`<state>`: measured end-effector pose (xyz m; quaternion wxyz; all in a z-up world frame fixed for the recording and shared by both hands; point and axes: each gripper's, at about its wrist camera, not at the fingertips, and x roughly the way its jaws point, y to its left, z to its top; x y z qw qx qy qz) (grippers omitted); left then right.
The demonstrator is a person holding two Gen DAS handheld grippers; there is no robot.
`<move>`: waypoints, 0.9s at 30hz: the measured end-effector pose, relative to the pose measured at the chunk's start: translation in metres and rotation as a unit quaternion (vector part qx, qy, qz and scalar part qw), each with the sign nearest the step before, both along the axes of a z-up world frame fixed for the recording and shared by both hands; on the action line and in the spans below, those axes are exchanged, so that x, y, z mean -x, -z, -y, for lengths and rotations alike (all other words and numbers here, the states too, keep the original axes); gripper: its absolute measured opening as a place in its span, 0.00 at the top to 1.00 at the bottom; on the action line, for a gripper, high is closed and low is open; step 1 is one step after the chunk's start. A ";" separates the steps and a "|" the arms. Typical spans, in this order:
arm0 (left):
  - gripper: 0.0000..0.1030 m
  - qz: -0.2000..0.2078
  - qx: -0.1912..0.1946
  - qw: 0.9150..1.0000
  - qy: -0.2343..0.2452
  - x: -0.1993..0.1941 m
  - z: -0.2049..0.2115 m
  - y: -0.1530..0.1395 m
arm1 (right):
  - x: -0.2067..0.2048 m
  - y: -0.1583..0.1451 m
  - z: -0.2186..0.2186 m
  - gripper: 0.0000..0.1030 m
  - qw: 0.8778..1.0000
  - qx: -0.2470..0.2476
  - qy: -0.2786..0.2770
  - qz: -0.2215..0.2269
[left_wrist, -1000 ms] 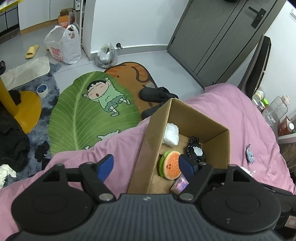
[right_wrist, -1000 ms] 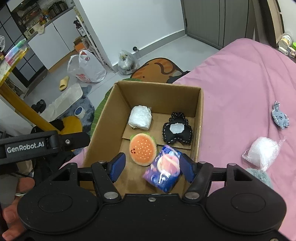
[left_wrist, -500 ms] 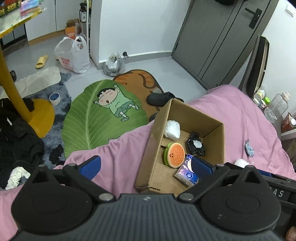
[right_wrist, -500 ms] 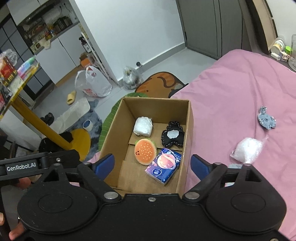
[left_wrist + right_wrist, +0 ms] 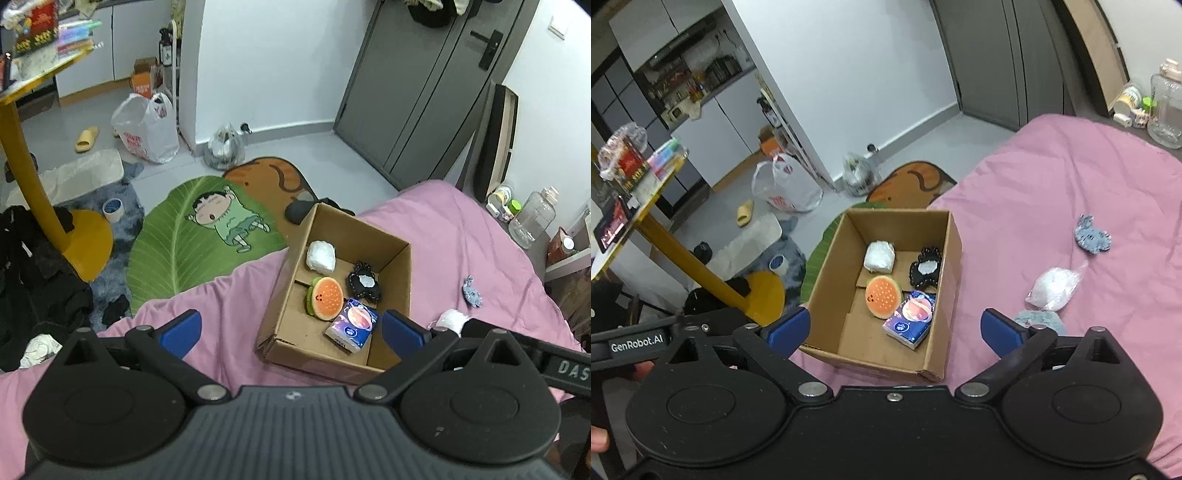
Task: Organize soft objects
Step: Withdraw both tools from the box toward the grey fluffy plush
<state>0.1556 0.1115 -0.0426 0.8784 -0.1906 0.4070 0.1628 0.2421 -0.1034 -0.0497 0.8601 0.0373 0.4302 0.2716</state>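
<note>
Surface: a pink bedspread fills the lower right of both views, lightly creased.
Box: an open cardboard box sits on the bedspread, mid-frame, near the bed's floor-side edge.
In the box: a white bundle and a black frilled piece at the far end; an orange burger plush and a blue tissue pack nearer.
Outside the box: a grey-blue plush and a clear bag of white stuffing lie apart on the spread, right of centre.
Room: grey floor, a leaf rug mid-left, a yellow table post at left, a dark door upper right.
Left gripper: fully spread, nothing between its blue fingers.
Right gripper: jaws have just been opening; wide, empty, above the box's near edge.
Open room: bare spread right of the box.
</note>
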 end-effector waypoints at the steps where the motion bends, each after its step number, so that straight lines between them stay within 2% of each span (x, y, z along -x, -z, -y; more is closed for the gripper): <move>1: 0.00 0.004 -0.006 1.000 0.000 0.004 0.003 -0.003 | 0.003 -0.003 0.003 0.00 1.000 -0.002 -0.001 0.003; 16: 0.00 0.007 -0.030 1.000 0.006 0.049 0.046 -0.024 | 0.045 -0.025 0.046 0.00 1.000 -0.021 0.002 0.020; 27: 0.00 0.011 -0.048 0.999 0.015 0.066 0.079 -0.035 | 0.067 -0.036 0.081 0.00 0.999 -0.031 0.007 0.030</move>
